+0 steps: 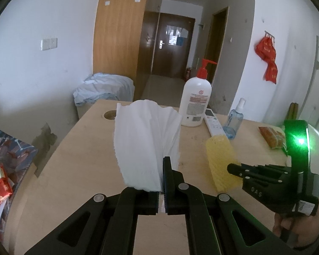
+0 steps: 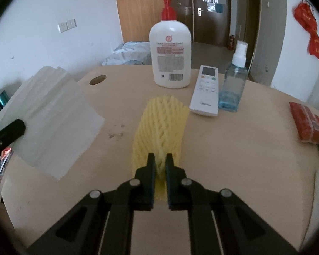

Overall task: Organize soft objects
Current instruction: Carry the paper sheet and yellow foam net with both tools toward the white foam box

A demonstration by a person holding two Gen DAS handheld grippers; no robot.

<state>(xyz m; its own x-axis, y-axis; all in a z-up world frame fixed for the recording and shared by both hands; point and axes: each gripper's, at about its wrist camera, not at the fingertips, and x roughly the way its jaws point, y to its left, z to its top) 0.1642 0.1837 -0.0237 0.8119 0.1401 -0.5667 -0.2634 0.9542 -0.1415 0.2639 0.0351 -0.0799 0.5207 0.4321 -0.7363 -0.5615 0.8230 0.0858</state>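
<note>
The bench (image 2: 255, 148) carries everything. Left gripper (image 1: 162, 170), clenched on a white paper towel (image 1: 144, 142), holds it upright toward 12 o'clock. Right gripper (image 2: 160, 161) grasps a yellow foam net (image 2: 161, 127), long axis toward 12 o'clock, nearer the pump bottle (image 2: 170, 53), remote (image 2: 206, 89) and spray bottle (image 2: 232, 85). Labels are unreadable, except "OAS" on the right gripper's body.

Bottles (image 2: 170, 51) and remote (image 2: 206, 89) beyond bare tabletop (image 2: 244, 148)
</note>
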